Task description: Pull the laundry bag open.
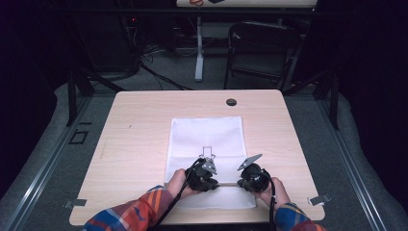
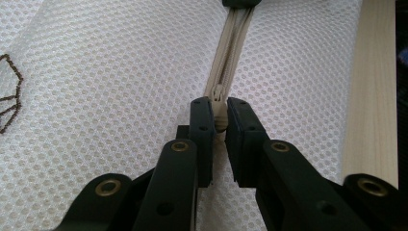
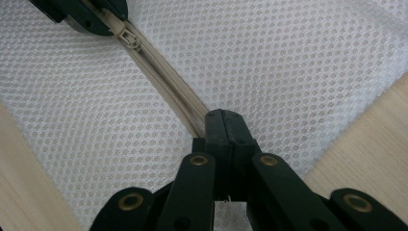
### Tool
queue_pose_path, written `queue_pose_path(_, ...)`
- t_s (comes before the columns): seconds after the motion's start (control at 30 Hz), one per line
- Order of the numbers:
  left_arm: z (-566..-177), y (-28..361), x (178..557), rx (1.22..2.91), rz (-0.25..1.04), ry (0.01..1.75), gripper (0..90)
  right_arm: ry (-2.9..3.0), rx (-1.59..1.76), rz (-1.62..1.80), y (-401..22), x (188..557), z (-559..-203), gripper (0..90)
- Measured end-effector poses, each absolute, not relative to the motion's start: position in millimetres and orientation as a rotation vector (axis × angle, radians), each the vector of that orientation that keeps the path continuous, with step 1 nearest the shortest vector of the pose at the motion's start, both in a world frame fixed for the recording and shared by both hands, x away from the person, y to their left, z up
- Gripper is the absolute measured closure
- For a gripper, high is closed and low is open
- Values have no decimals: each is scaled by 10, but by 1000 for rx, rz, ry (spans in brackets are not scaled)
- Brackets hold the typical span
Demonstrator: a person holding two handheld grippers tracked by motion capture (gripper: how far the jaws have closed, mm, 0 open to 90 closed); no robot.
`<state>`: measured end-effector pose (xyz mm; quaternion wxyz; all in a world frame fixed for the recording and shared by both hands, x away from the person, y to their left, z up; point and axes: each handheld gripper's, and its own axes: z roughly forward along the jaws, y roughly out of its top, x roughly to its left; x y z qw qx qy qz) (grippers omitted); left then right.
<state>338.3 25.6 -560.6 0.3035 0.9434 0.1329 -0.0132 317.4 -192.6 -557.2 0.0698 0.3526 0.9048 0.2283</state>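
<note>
A white mesh pouch (image 1: 207,134) lies flat on the wooden table (image 1: 139,130), with a small brown outline drawing (image 1: 208,151) on it. A beige zipper (image 1: 229,184) runs across its near end. My left gripper (image 1: 217,183) points right along the zipper. In the left gripper view the gripper (image 2: 219,109) is shut on the zipper pull (image 2: 219,103). My right gripper (image 1: 239,183) faces it from the right. In the right gripper view the gripper (image 3: 223,119) is shut on the zipper's end, with the zipper tape (image 3: 173,86) running up to the slider (image 3: 131,39) at the left gripper.
A round black grommet (image 1: 231,102) sits near the table's far edge. A black folding chair (image 1: 262,48) and a white desk leg (image 1: 199,48) stand on the floor behind the table. Bare wood (image 2: 373,96) borders the pouch on the near side.
</note>
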Motion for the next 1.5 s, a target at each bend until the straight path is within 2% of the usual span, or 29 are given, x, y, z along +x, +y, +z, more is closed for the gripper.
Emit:
queue_pose_path(0.97,-5604,297,3377,2505,-62,341,807,2720,1112,738,-1945,3164,-5590,900)
queue_pose_path(1.13,-5620,208,3356,2499,-65,327,736,2735,1079,684,-1941,3170,-5569,900)
queue_pose_path(1.2,-5621,169,3351,2504,-48,320,748,2733,1079,679,-1936,3167,-5568,900)
queue_pose_path(1.27,-5625,158,3358,2503,-34,333,796,2737,1081,696,-1930,3165,-5570,900)
queue_pose_path(1.5,-5606,171,3337,2520,-6,327,820,2733,1080,684,-1940,3167,-5570,900)
